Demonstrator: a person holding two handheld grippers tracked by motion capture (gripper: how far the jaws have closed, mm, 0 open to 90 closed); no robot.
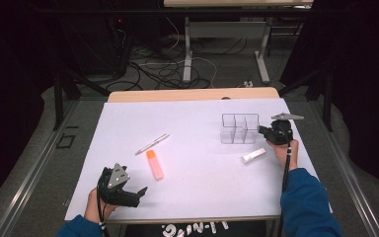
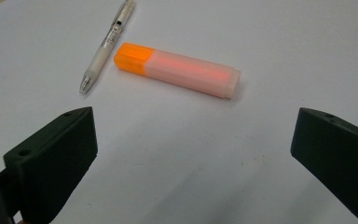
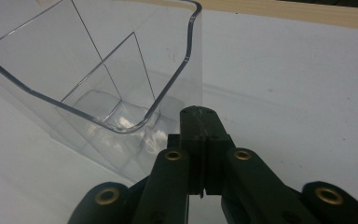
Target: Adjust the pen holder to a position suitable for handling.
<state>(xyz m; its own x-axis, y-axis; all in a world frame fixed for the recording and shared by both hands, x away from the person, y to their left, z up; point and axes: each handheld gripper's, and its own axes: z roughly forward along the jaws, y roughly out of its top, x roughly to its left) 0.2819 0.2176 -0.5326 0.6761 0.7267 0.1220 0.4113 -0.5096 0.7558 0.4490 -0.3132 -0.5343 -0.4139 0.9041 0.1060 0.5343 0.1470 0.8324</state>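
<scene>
While print on the pen blurs, right tongs touch organizer.

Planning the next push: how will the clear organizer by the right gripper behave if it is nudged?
The organizer looks like thin clear plastic with nothing in it, so it is probably light and would slide easily on the smooth white table. It stands fairly tall, so a high push might tip it. The shut right gripper sits low at its corner, which should favour sliding.
</scene>
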